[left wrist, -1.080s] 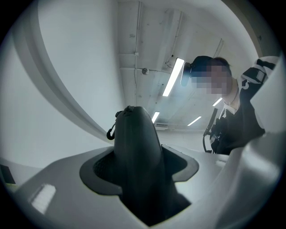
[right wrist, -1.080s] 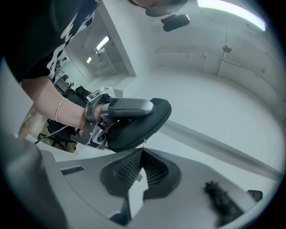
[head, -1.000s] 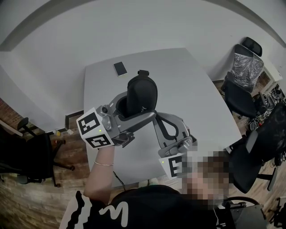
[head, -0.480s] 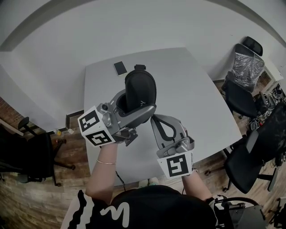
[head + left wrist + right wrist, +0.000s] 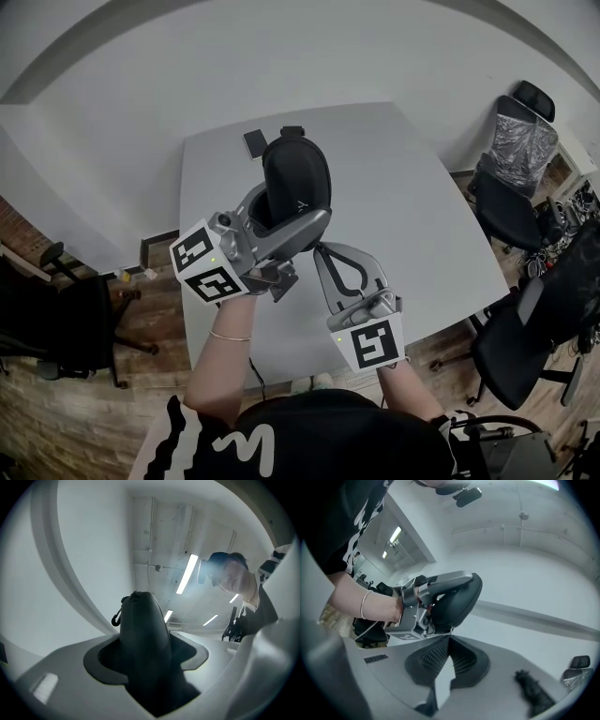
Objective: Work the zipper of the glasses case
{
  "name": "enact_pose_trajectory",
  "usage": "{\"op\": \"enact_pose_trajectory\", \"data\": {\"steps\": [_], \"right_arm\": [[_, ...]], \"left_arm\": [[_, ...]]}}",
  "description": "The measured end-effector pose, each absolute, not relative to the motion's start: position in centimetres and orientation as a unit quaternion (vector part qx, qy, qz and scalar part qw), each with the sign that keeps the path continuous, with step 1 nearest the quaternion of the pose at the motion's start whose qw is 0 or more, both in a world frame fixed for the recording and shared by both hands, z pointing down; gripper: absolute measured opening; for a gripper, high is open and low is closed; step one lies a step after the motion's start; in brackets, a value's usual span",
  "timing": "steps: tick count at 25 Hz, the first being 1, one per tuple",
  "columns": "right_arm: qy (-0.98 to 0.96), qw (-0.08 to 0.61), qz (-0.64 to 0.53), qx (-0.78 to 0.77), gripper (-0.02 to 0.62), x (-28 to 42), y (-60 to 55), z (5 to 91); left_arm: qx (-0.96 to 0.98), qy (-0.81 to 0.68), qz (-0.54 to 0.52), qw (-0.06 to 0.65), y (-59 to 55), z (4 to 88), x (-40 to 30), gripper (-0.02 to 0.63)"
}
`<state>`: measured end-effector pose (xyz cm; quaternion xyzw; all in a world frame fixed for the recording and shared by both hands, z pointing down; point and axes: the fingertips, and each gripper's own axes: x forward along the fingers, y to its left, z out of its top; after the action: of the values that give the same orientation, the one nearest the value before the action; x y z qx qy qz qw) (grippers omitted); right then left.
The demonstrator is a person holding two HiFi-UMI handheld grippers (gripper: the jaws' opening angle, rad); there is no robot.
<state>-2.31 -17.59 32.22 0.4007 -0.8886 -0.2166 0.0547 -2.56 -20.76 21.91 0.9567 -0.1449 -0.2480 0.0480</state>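
Black and smooth-shelled, the glasses case (image 5: 298, 178) stands roughly on end in the air above the grey table (image 5: 412, 197). My left claw (image 5: 284, 221) clamps it across its lower half, both pads pressing its sides, so those jaws sit fairly wide around it. Seen along that claw, the case fills the gap and blocks most of what lies ahead. A small loop (image 5: 116, 617) hangs by its upper end, and ceiling strip lights (image 5: 186, 573) show behind it.

My right claw (image 5: 449, 638) reaches in from below, its tips drawn narrow and pinched on the little zipper pull (image 5: 450, 630) at the case's bottom edge. In the head view the body of my left claw and the case itself cover that meeting point, so only the right gripper view shows it.

A phone (image 5: 253, 142) lies flat near the table's far corner, just beside the top of the case as the head view shows it. To the right of the table stand a plastic-wrapped office chair (image 5: 514, 150) and a black one (image 5: 553, 300). Another dark chair (image 5: 66, 323) stands on the wooden floor (image 5: 155, 314) at the left. A thin bracelet (image 5: 229, 336) circles my left wrist.
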Motion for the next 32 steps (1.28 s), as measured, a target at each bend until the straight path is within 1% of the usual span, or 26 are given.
{"op": "enact_pose_trajectory", "data": {"steps": [13, 32], "right_arm": [[-0.897, 0.032, -0.182, 0.401, 0.005, -2.8, -18.0, 32.5], [-0.915, 0.012, -0.137, 0.378, 0.005, -3.9, -17.8, 32.9]], "left_arm": [[0.957, -0.157, -0.240, 0.035, -21.2, 21.3, -1.8, 0.293], [0.948, -0.182, -0.260, 0.037, -21.3, 21.3, -2.0, 0.293]]}}
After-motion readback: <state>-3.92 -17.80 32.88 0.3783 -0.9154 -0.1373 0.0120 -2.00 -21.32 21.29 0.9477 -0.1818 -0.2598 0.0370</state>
